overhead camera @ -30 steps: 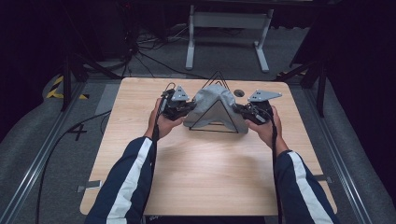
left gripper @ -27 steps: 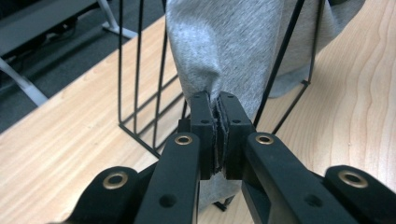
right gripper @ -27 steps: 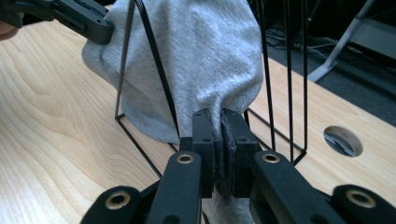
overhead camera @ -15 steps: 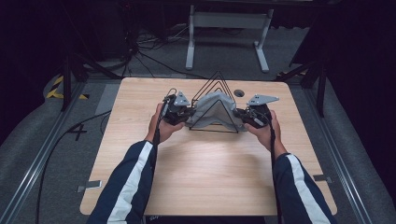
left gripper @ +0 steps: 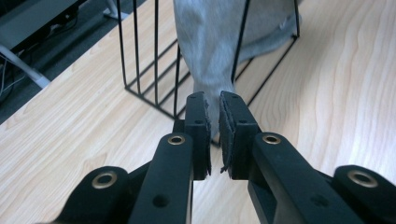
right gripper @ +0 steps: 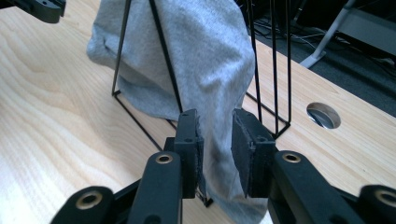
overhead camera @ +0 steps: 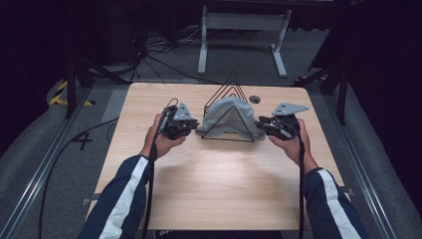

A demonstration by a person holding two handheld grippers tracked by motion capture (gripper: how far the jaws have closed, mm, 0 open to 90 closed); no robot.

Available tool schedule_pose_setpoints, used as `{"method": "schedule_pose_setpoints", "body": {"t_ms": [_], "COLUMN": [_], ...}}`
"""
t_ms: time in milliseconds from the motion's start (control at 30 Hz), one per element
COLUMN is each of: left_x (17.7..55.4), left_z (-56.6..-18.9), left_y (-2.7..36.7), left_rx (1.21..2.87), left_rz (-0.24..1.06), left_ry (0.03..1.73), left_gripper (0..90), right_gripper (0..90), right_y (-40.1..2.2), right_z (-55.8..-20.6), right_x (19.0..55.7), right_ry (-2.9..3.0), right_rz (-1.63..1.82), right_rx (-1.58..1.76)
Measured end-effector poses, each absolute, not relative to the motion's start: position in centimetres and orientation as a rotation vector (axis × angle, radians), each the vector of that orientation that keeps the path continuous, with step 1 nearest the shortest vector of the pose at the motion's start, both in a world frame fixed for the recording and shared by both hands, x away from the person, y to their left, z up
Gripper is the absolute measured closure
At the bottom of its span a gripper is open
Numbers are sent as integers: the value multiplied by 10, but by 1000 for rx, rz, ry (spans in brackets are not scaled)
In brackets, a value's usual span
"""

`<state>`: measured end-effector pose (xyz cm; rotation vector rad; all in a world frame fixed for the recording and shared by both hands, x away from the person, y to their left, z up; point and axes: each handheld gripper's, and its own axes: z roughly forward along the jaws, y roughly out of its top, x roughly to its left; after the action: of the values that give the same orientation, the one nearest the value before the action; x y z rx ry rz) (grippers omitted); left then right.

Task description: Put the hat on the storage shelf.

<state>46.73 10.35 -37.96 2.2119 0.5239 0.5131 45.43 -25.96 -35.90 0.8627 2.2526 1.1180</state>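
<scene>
While the grey cloth [overhead camera: 226, 115] drapes the wire rack [overhead camera: 230, 89] near the table's [overhead camera: 209, 189] far edge, left gripper [left gripper: 213, 122] pinches one end, right gripper [right gripper: 216, 140] stands parted around the other, seemingly mid-adjustment.

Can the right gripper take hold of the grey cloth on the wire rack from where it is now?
Probably yes: the right gripper has its jaws apart with a hanging fold of the grey cloth already between them, just outside the wire rack.

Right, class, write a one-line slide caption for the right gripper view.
Open right claw straddling a grey cloth draped over a black wire rack on a wooden table.
</scene>
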Motion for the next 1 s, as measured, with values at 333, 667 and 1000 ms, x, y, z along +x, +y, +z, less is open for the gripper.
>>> {"method": "schedule_pose_setpoints", "body": {"t_ms": [333,667,1000], "left_x": [445,423,403], "left_z": [-382,-390,-402], "left_y": [127,152,172], "left_rx": [2257,2295,2340], "left_rz": [513,509,519], "left_ry": [500,494,513], "left_gripper": [783,754,725], "right_gripper": [684,657,629], "right_y": [-273,-288,-299], "right_z": [-363,-367,-380], "right_x": [433,413,394], "right_ry": [2277,2299,2329], "right_rz": [1090,1055,990], "right_rx": [847,827,817]}}
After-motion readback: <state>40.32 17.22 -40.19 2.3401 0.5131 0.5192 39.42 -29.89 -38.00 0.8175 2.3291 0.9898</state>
